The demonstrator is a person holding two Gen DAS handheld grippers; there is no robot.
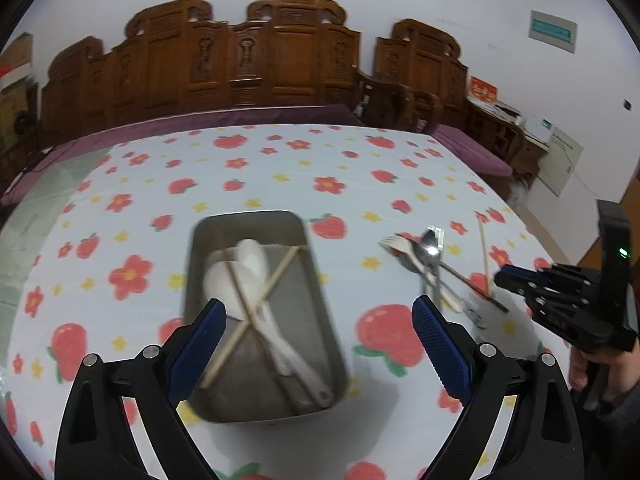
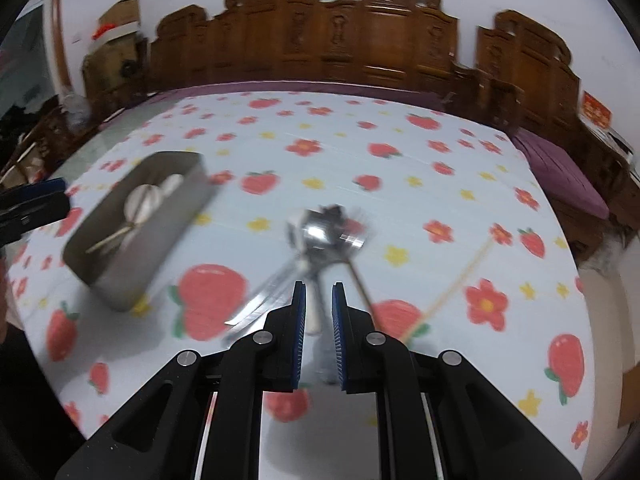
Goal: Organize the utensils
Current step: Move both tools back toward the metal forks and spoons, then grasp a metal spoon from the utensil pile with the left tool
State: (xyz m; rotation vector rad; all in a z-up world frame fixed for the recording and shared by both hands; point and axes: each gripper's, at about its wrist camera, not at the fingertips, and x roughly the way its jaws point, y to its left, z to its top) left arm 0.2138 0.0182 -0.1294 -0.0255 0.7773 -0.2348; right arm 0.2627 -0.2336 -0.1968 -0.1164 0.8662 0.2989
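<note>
Utensils [image 2: 320, 240] blurred beyond narrowed fingers [image 2: 339, 320]

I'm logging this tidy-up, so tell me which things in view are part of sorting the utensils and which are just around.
Part of the job:
metal tray
white spoons and crossed chopsticks in it
loose pile of metal cutlery
stray chopstick

Just around:
strawberry tablecloth
carved wooden bench
purple cushion

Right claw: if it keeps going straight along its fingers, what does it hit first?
Probably the pile of metal cutlery: one pale handle already runs down between the fingers of the right claw. The frame is blurred, so depth and contact are unclear.
</note>
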